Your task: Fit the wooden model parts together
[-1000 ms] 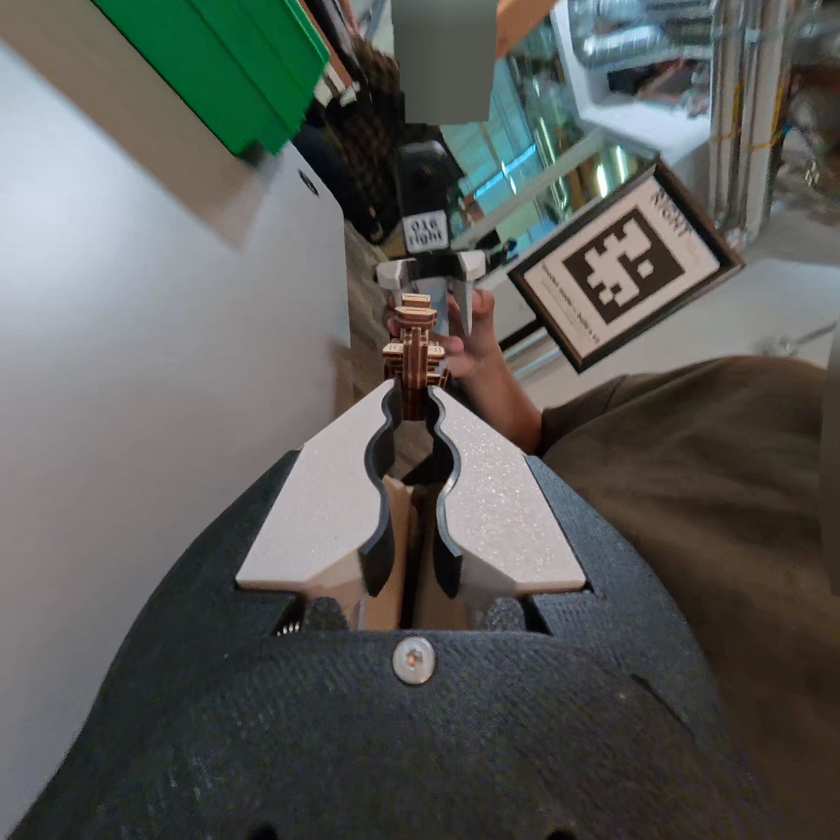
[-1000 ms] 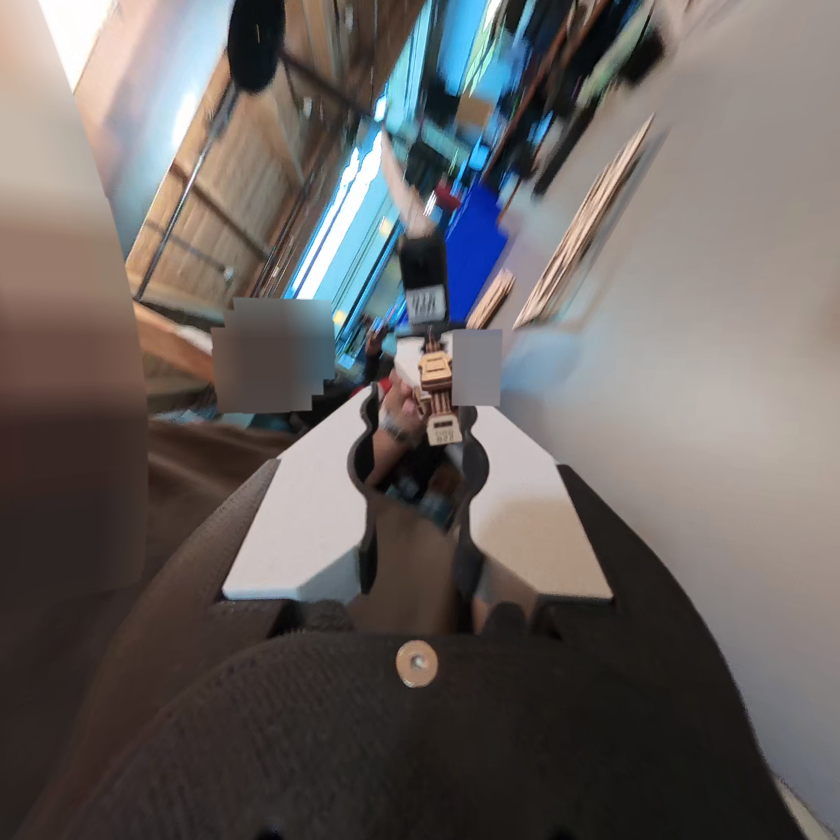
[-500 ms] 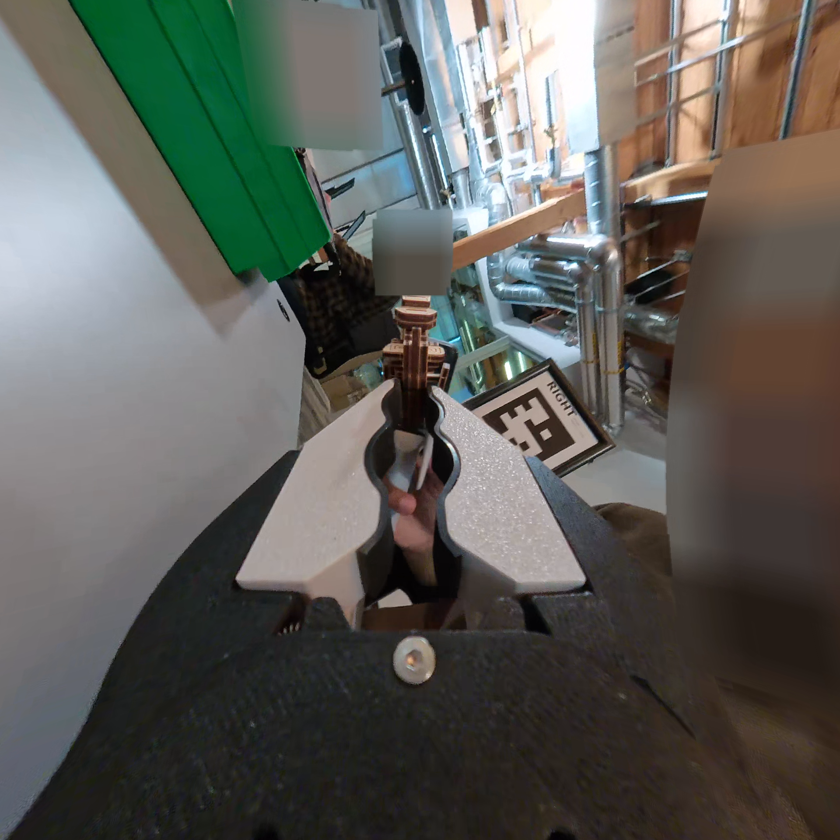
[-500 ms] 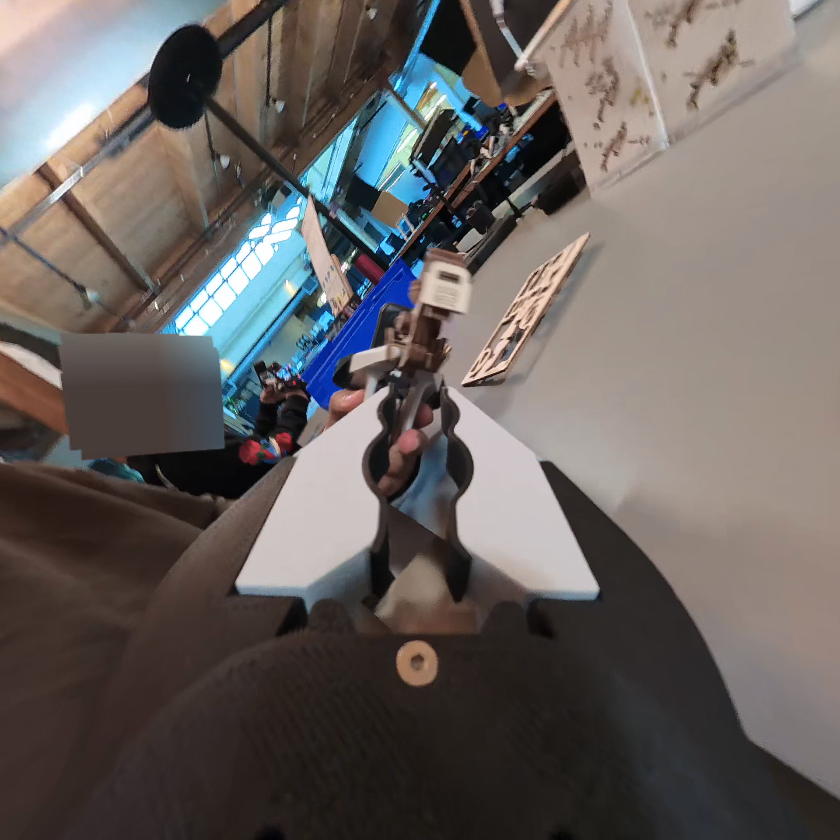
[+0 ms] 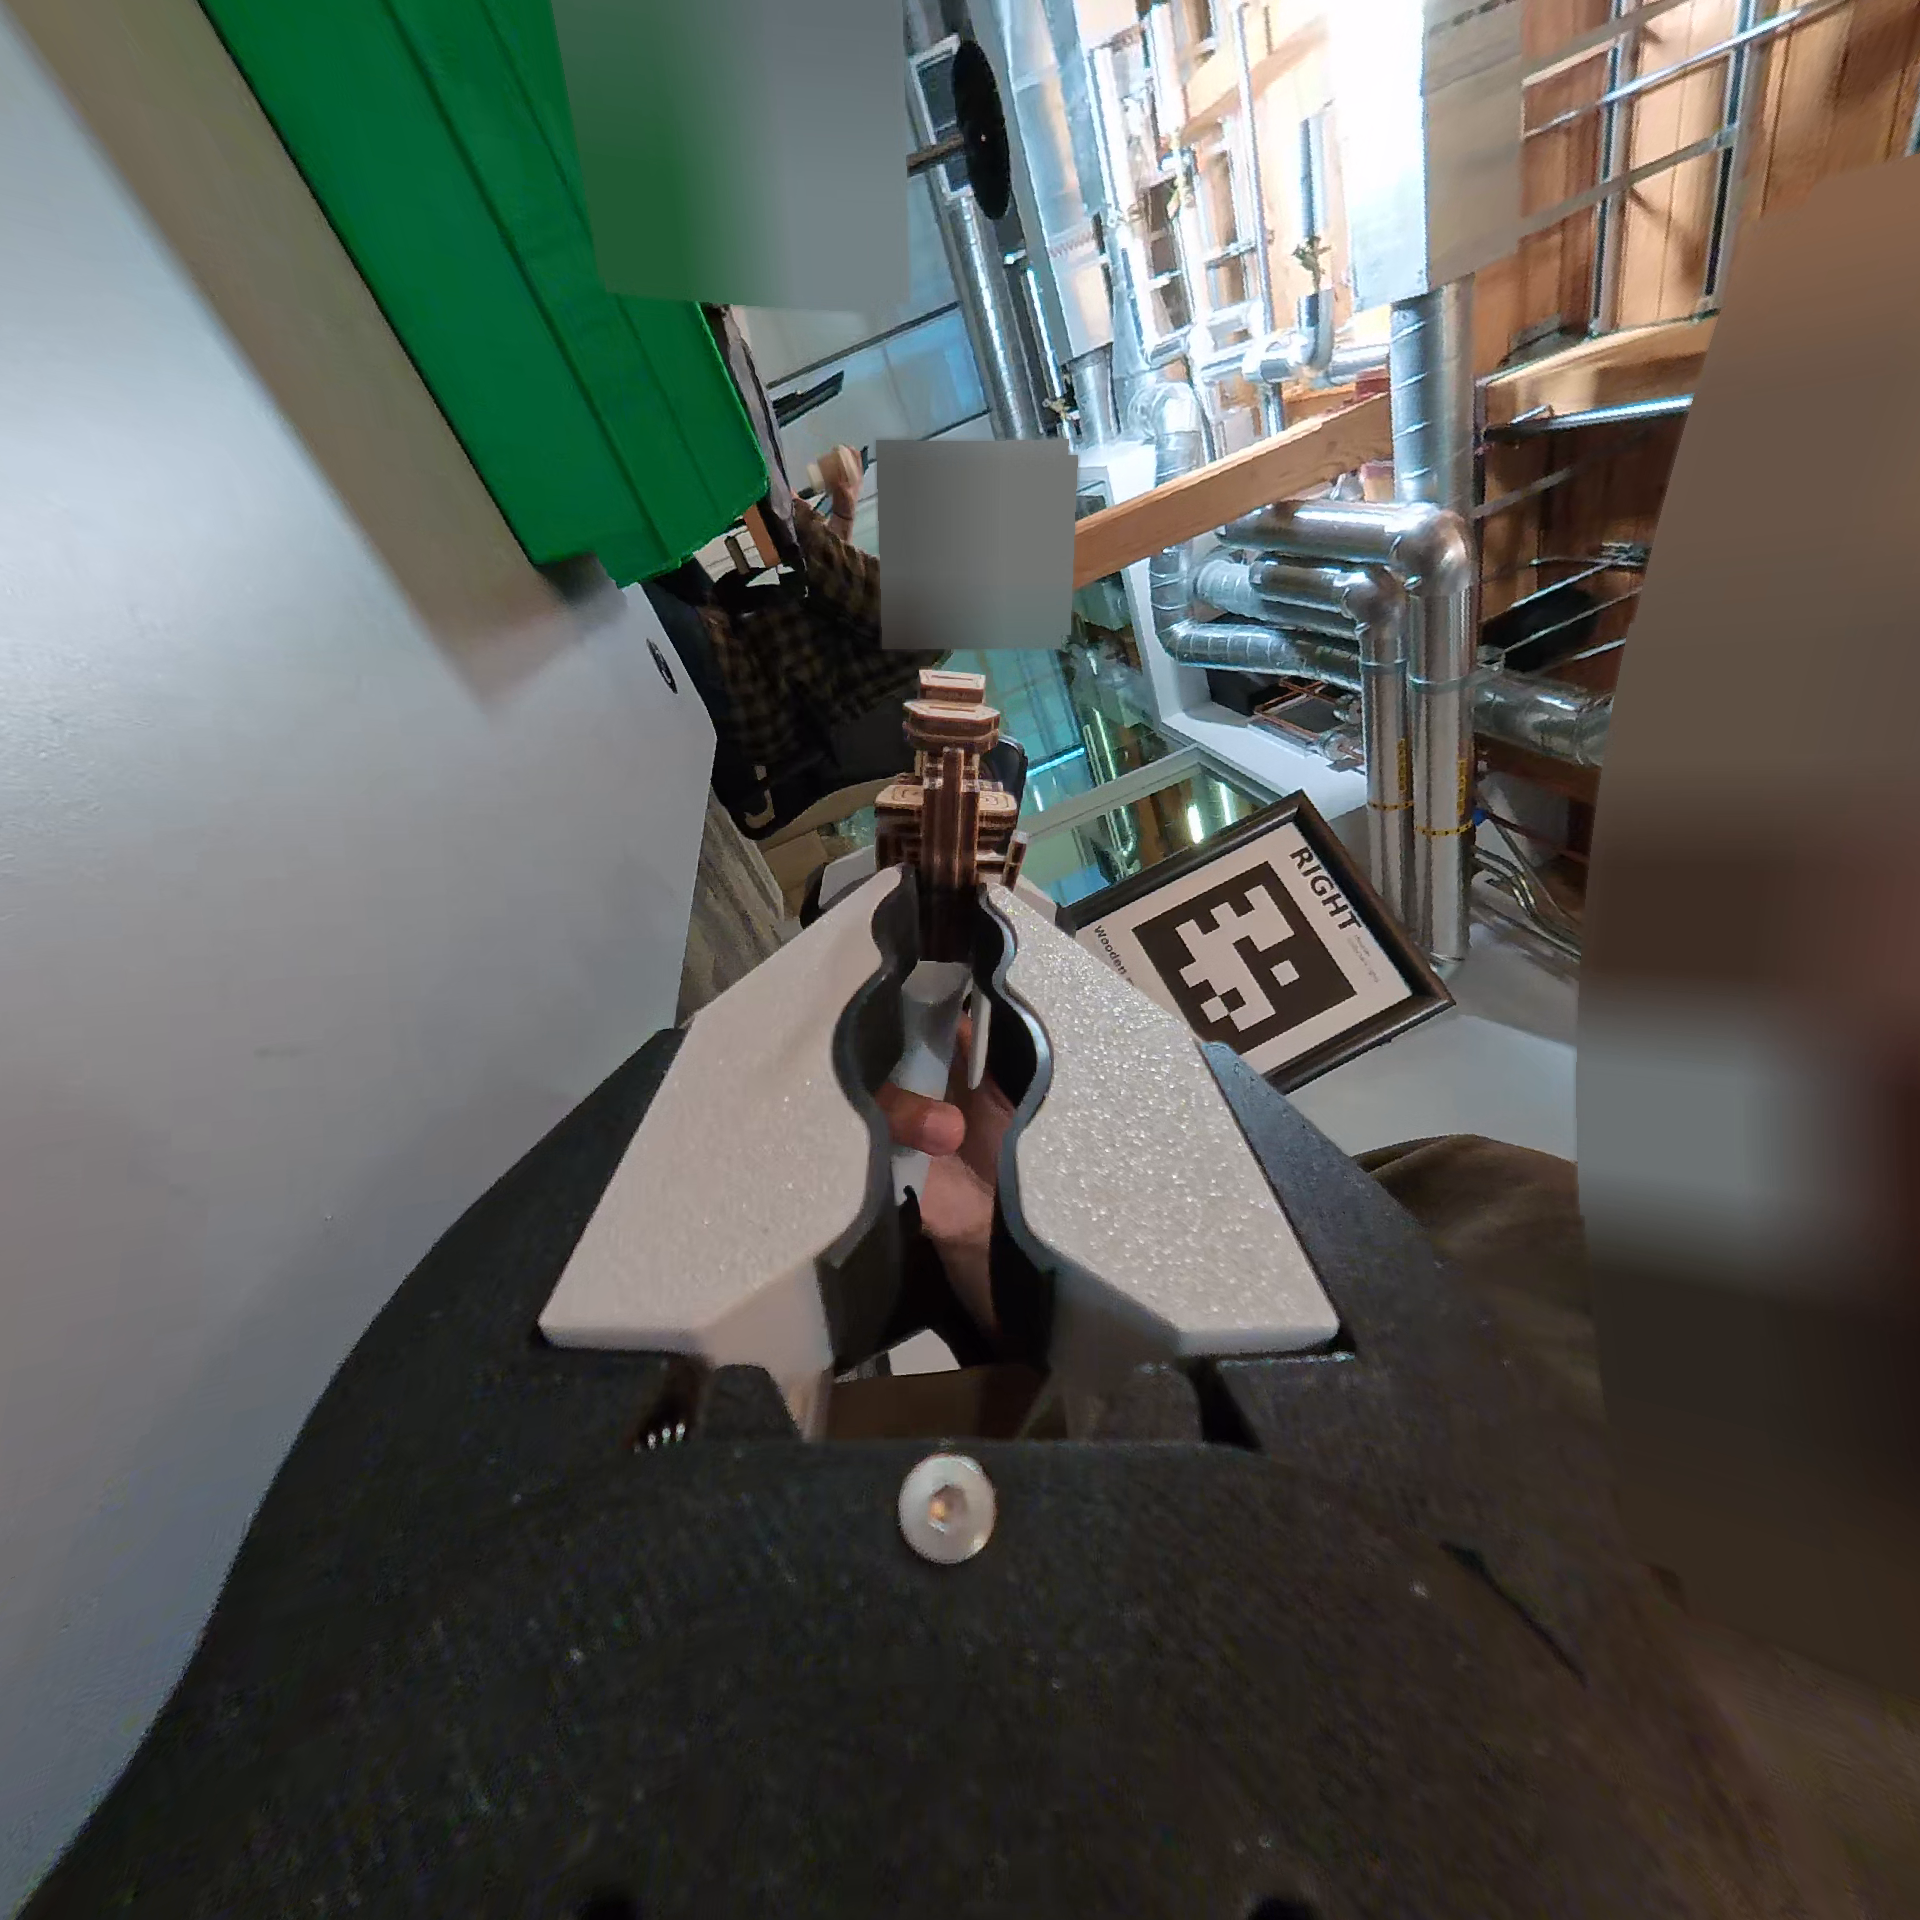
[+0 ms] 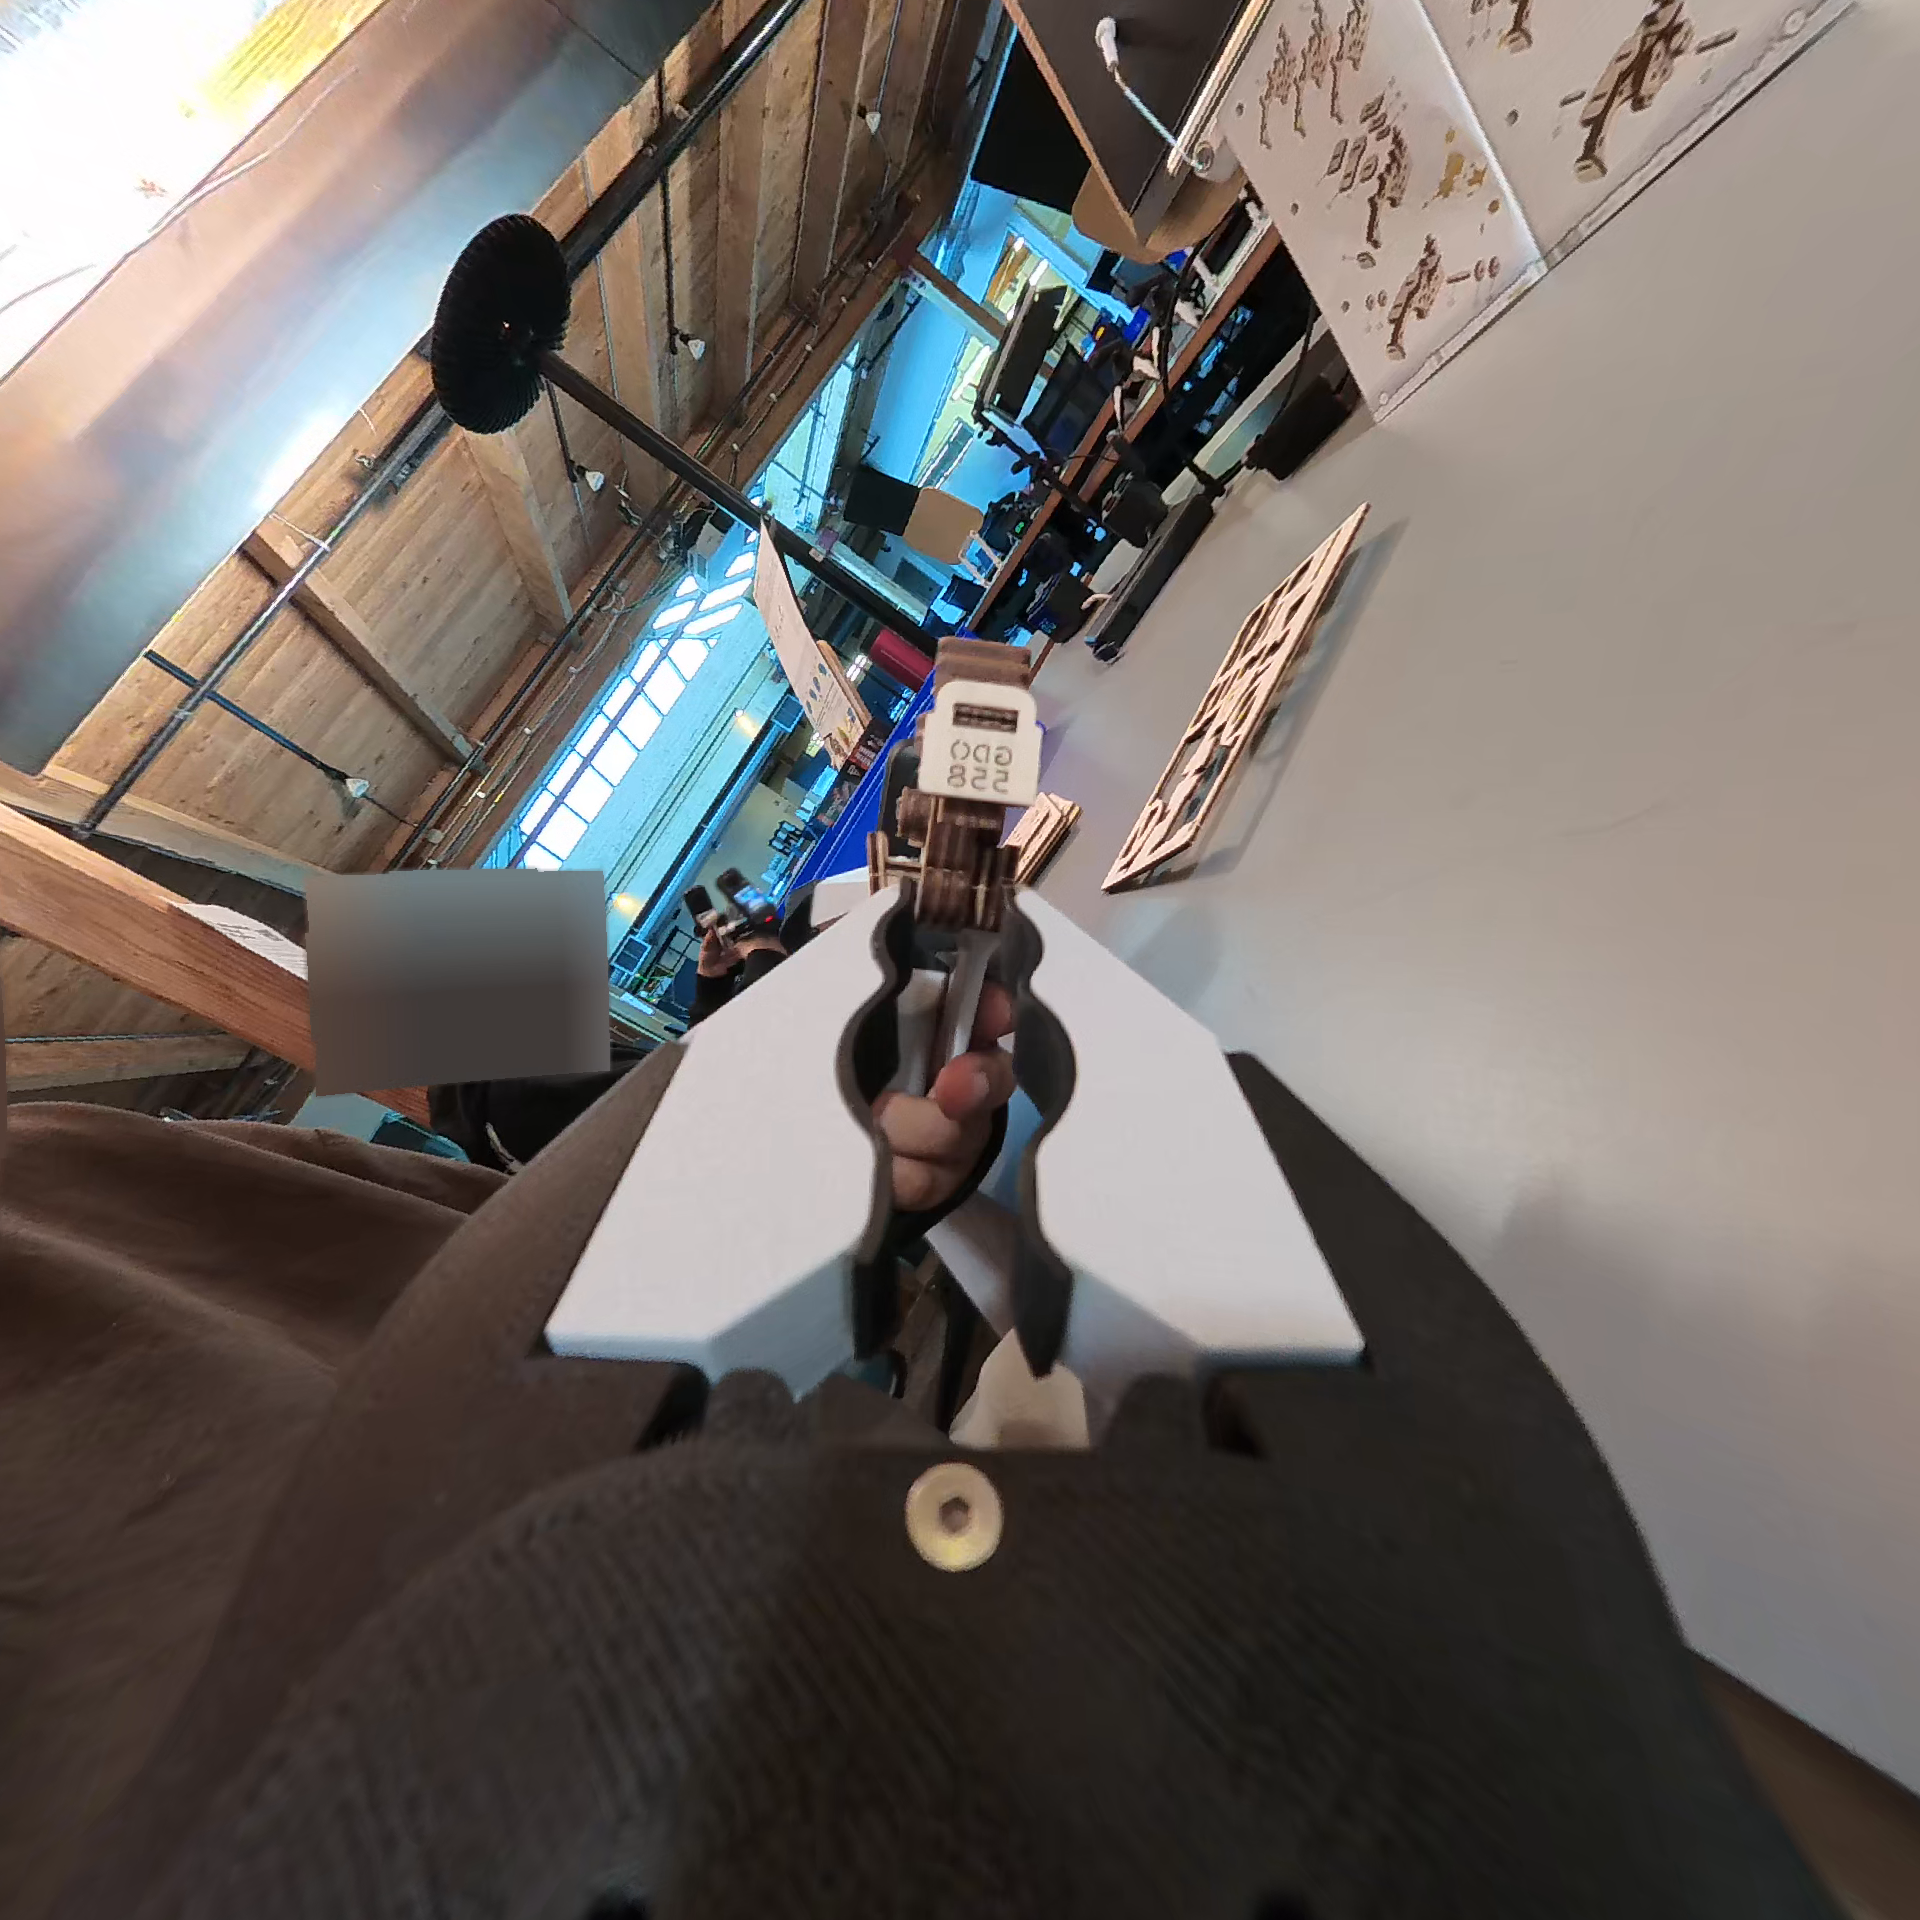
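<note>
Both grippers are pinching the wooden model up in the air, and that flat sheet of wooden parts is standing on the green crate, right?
Not quite. The right wrist view shows the sheet of wooden parts lying flat on the grey table, not on a green crate. The left gripper and right gripper do pinch the wooden model.

The wooden model [image 5: 948,821] is a small assembly of layered, laser-cut plywood pieces with dark burnt edges. It is held off the table, clamped between both grippers' fingertips. A flat wooden parts sheet [image 6: 1236,717] with cut-out openings lies on the grey table.
</note>
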A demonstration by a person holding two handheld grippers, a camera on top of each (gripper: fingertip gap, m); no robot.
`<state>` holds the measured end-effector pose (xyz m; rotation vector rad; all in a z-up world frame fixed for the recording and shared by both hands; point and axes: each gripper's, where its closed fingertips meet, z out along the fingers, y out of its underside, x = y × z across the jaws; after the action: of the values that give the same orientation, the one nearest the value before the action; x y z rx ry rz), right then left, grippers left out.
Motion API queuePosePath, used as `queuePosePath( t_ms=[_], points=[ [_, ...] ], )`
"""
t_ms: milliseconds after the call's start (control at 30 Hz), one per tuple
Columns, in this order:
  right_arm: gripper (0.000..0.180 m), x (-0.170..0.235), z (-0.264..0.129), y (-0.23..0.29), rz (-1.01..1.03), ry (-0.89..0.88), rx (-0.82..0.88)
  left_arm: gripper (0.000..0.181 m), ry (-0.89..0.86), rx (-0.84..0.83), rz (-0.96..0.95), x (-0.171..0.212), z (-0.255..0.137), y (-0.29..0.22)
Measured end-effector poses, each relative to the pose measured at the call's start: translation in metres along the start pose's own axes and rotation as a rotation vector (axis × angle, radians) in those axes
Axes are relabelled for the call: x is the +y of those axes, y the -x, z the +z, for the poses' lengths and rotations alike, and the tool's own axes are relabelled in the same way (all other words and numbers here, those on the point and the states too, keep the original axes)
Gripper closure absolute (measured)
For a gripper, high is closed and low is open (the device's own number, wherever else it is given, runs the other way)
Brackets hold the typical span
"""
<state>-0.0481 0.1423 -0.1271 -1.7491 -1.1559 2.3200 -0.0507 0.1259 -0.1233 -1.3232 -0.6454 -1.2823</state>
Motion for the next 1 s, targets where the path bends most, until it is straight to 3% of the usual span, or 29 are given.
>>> queuePosePath(
  t_ms=[467, 667, 800, 1000],
  points=[
    [0.173, 0.006, 0.0, 0.008, 0.024, 0.036, -0.059, 0.174, 0.058, -0.003, 0.093, 0.009, 0.002, -0.004],
    [0.173, 0.002, -0.004, 0.028, -0.044, 0.034, -0.156, 0.14, 0.123, 0.077, 0.193, 0.018, 0.006, -0.022],
    [0.173, -0.004, -0.014, 0.062, -0.163, 0.018, -0.314, 0.126, 0.08, 0.288, 0.356, 0.018, -0.002, -0.07],
    [0.173, -0.001, -0.026, 0.093, -0.483, 0.059, -0.369, 0.126, 0.131, 0.197, 0.72, 0.04, 0.0, -0.076]
  ],
)
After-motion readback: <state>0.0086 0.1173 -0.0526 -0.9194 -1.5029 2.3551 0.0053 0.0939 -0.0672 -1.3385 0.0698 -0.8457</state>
